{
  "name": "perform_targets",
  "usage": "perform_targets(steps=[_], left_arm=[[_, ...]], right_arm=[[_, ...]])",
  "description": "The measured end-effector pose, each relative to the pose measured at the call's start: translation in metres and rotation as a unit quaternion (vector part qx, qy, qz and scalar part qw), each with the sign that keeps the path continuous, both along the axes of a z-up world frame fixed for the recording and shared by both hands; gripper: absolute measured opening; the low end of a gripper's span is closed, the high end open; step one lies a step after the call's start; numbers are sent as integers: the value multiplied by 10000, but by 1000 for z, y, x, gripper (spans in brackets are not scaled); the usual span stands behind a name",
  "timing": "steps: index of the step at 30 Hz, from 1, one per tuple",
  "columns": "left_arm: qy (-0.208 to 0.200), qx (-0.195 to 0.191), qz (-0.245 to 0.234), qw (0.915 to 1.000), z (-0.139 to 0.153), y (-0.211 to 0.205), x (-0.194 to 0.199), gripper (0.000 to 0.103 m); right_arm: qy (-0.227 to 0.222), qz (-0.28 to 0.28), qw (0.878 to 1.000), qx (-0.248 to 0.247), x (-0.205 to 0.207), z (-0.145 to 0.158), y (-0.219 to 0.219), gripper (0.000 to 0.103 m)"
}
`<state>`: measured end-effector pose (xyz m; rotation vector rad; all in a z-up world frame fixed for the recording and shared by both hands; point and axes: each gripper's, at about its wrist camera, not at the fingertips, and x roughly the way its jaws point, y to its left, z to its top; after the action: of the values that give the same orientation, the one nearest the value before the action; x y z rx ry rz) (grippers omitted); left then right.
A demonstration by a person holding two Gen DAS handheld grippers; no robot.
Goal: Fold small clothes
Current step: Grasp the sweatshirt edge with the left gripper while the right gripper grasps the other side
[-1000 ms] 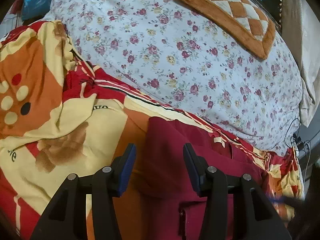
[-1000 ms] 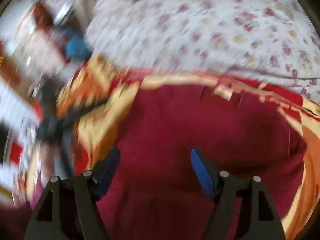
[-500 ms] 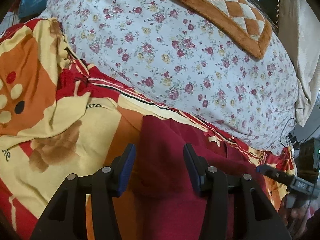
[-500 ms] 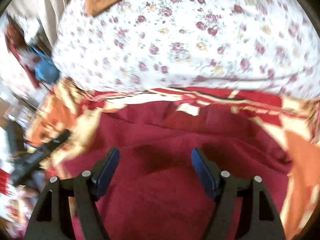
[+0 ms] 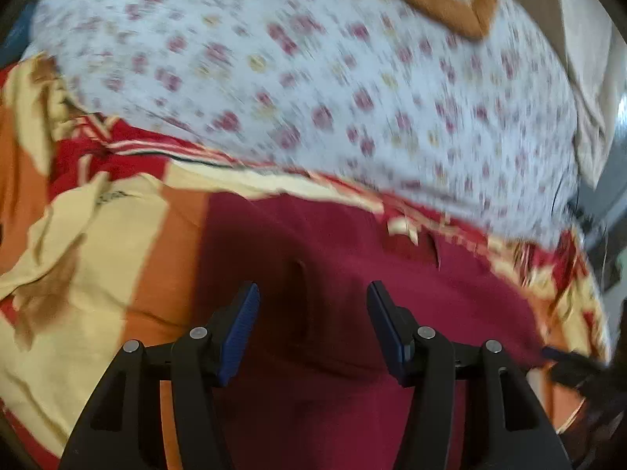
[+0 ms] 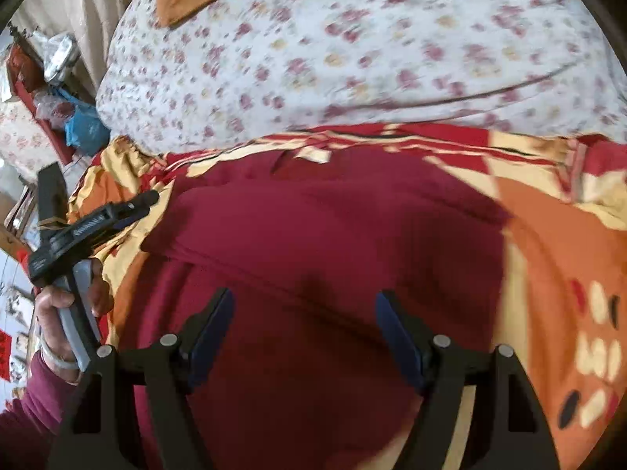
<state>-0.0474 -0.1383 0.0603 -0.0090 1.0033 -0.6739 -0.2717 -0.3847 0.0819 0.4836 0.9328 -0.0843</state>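
The maroon garment (image 5: 352,274) lies spread on the red, orange and cream blanket (image 5: 98,235), just below the floral quilt (image 5: 313,78); half a second ago a raised fold of it stood between the left gripper (image 5: 311,313) fingers, now the cloth there lies flatter. Both the left and the right gripper (image 6: 303,321) stand apart over it, gripping nothing; the left view has blurred.

A red, orange and cream patterned blanket (image 5: 98,235) covers the bed. Behind it lies a white quilt with small red flowers (image 6: 352,39), topped by an orange-bordered checked cushion (image 5: 462,4). Blue plastic bags (image 6: 84,129) sit beside beige curtains (image 6: 78,4).
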Motion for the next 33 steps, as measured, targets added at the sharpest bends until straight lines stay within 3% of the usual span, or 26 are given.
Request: perform_targets(steps=[1, 3, 5, 8, 10, 12, 16, 18, 20, 21, 23, 27, 30, 33], left_arm=[[12, 121, -89, 9999, -5, -7, -1, 44], [30, 331, -227, 9992, -15, -19, -4, 16], [-136, 259, -128, 9995, -10, -16, -8, 3], [-327, -483, -53, 9983, 23, 3, -12, 3], [-809, -623, 94, 9947, 46, 15, -17, 3], [-911, -534, 203, 9942, 49, 20, -13, 3], [-268, -336, 386, 9983, 23, 26, 5, 3], [-234, -22, 476, 9986, 17, 24, 6, 3], [-186, 47, 498, 9986, 14, 25, 5, 3], [-154, 77, 512, 9985, 11, 24, 5, 3], [-87, 187, 575, 9981, 8, 26, 6, 3], [1, 325, 566, 9979, 1, 24, 11, 3], [30, 398, 549, 9977, -2, 21, 11, 3], [69, 368, 540, 9978, -2, 22, 11, 3]], right_arm=[[-12, -83, 10000, 39, -8, 0, -7, 78], [-4, -280, 9996, 5, -18, -1, -21, 78], [1, -497, 9988, 5, -24, -2, -35, 78], [-54, -897, 9959, 61, -26, -6, -55, 79], [-23, -1172, 9931, 21, -23, -9, -71, 80], [14, -1332, 9911, 46, -13, -14, -85, 81], [168, -1470, 9889, 122, 12, -25, -104, 82], [216, -1456, 9890, 152, 25, -33, -109, 82], [249, -1346, 9905, 159, 40, -41, -112, 80], [294, -1275, 9913, 129, 47, -46, -113, 77], [341, -1190, 9923, 78, 57, -48, -116, 29], [-14, -1179, 9928, -209, 73, -31, -122, 23], [6, -1463, 9877, -546, 83, -29, -135, 23], [-35, -2032, 9791, 85, 62, -29, -160, 32]])
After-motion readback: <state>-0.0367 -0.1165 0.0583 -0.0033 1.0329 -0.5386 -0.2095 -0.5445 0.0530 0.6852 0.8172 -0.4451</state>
